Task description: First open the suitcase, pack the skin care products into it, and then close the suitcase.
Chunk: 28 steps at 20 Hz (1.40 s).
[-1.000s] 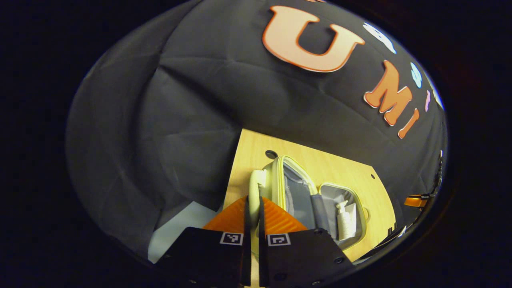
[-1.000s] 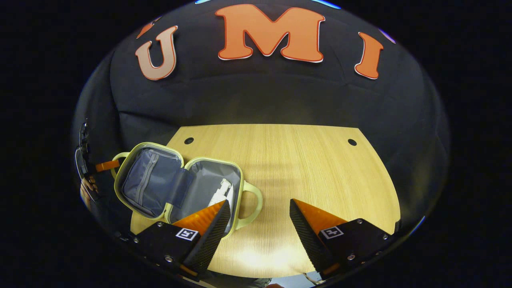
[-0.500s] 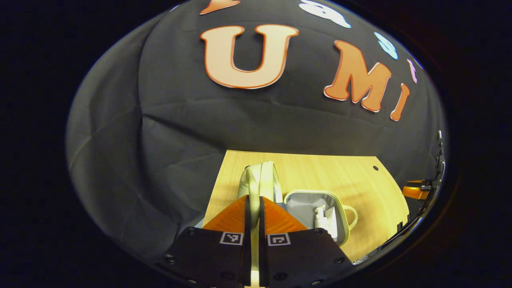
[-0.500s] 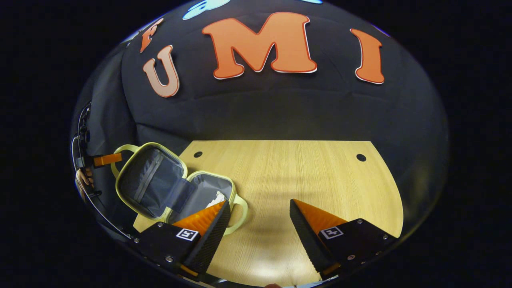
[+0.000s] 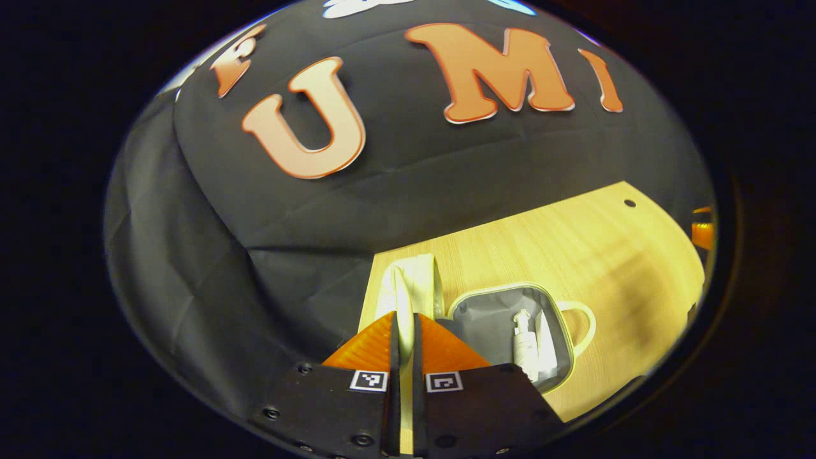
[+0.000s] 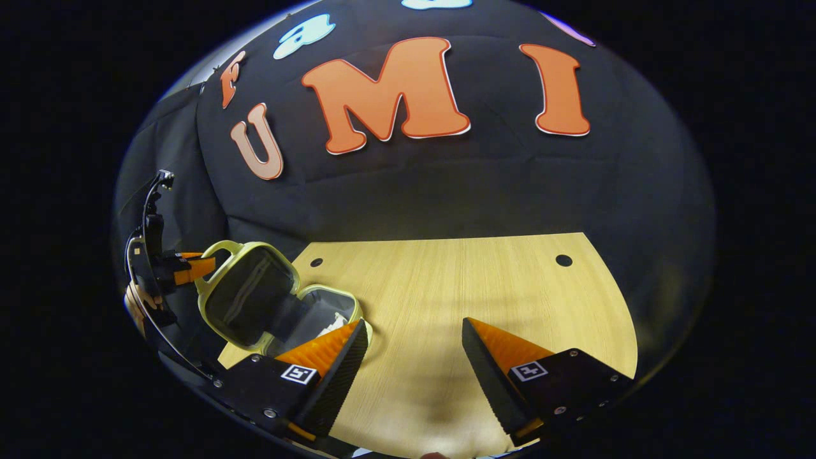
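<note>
The left tool (image 5: 403, 319) is clenched on the handle (image 5: 403, 299) of the case's raised lid (image 6: 250, 294). The case (image 5: 494, 319) sits on the bench (image 6: 459, 280), bottles (image 5: 526, 344) inside. The right tool (image 6: 413, 341) hangs released above the bench.

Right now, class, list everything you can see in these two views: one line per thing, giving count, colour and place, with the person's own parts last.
Suitcase: one, pale yellow-green shell with grey lining, at the table's left edge in the right gripper view; lid raised by its handle.
Pump bottle: one, white, lying in the case's lower half.
Second skin care item: one, white, beside the bottle; kind unclear.
Table: one, light wood, two dark holes near its far edge.
Left hand-held gripper: one, shut on the lid handle.
Right hand-held gripper: one, open, above bare table.
Hand: one, behind the left hand-held gripper.
</note>
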Each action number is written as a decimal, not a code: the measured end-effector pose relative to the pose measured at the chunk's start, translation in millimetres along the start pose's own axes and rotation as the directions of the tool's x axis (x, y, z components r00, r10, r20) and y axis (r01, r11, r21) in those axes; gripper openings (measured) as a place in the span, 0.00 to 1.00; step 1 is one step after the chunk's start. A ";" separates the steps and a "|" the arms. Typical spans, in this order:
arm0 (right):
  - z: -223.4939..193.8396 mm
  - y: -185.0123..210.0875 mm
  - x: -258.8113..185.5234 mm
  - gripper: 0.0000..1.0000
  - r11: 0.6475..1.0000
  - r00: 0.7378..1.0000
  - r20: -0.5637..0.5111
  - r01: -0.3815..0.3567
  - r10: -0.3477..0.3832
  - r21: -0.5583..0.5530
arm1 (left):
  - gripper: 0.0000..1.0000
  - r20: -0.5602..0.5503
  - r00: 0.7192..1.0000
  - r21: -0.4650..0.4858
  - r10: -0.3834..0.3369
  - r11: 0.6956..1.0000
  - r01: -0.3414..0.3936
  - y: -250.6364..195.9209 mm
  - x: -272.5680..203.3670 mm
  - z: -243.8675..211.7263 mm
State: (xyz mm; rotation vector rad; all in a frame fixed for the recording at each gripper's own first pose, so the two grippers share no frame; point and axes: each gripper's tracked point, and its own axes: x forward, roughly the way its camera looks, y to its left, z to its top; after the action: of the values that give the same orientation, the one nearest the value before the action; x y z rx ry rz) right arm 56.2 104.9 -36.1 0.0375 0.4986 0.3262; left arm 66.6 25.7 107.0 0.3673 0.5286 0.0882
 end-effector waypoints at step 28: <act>-52.4 -114.6 -25.3 0.95 0.985 0.984 -0.053 0.173 -0.172 0.022 | 0.15 -0.152 0.934 0.042 -0.322 0.942 0.332 -320.3 85.2 -91.0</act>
State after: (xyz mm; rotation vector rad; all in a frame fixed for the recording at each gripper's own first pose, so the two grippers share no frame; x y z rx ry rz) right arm 44.5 -14.0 -83.5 0.0115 0.5528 0.1508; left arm 90.0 -228.6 -123.2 0.3351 0.7301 -0.2285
